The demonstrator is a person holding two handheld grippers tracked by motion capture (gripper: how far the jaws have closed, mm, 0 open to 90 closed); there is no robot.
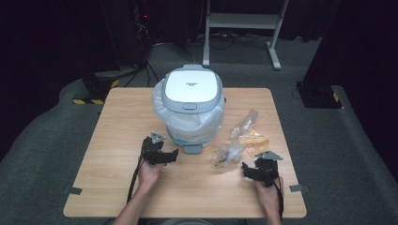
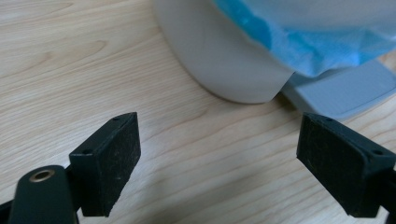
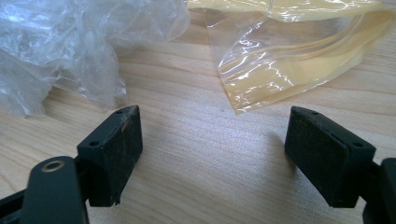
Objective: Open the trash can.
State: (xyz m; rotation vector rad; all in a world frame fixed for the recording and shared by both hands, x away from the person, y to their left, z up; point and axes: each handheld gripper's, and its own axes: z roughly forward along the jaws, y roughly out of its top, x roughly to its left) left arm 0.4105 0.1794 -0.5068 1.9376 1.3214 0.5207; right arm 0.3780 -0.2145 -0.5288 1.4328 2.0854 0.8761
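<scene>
The crumpled clear wrapper (image 1: pixel 228 153) and the yellowish plastic bag (image 1: pixel 254 140) lay on the table (image 1: pixel 117 187) just right of the lidded white bin (image 1: pixel 191 105). Near them, on the person's side, the right gripper (image 1: pixel 250 169) hung with jaws spread wide, holding nothing. Left of the bin's grey pedal (image 1: pixel 192 149), the left gripper (image 1: pixel 170 154) was likewise agape and empty.
</scene>
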